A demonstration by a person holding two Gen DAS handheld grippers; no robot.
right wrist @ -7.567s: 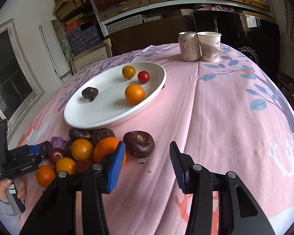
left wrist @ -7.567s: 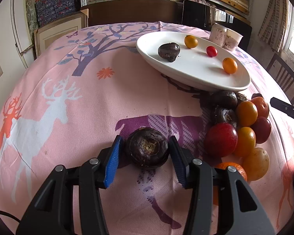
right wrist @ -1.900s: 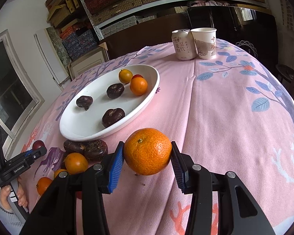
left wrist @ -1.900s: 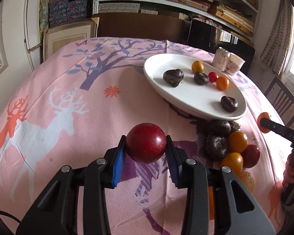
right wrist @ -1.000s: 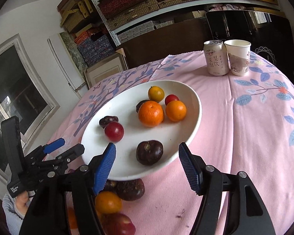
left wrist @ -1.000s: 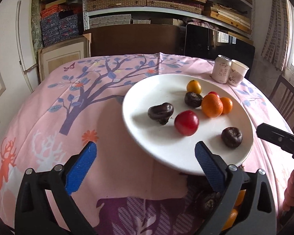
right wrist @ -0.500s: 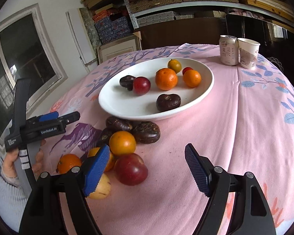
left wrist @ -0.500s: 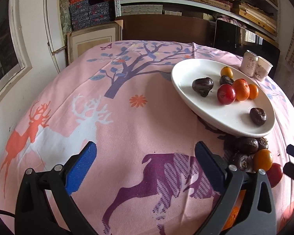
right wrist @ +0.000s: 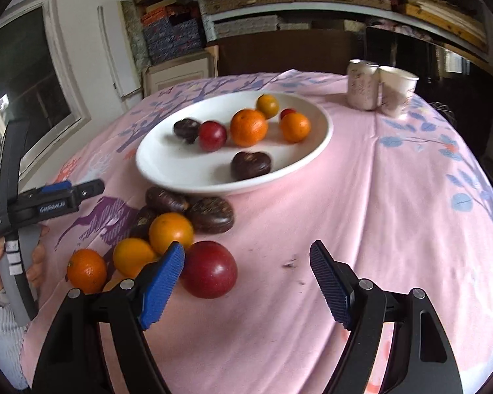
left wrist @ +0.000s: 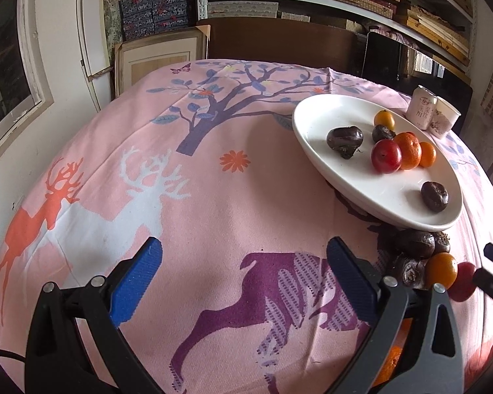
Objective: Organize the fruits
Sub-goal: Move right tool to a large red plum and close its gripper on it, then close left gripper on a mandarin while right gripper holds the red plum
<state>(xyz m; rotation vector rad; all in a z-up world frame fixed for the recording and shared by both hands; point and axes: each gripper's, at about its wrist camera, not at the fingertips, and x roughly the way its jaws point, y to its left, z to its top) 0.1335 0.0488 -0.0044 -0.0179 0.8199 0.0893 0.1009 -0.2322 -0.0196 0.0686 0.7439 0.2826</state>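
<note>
**Left tool wide over the purple deer**

We see our left tool [left wrist: 243, 275] with its blue pads spread wide and nothing between them, above the purple deer print on the pink cloth [left wrist: 213, 197] that covers the surface. To the right, the white plate [left wrist: 315, 121] holds dark chestnut-like fruits, a red fruit [left wrist: 386, 156], two oranges and a small yellow one. Below the plate's near rim, a loose pile of dark, orange and red fruits [left wrist: 424, 259] lies on the cloth. A can [left wrist: 422, 106] and a paper cup [left wrist: 443, 120] stand touching behind the plate.

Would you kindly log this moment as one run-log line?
left gripper: jaws open, empty | right gripper: jaws open, just opening, empty | red plum on cloth beside right jaw | plate: fruit loaded | pile remains
</note>
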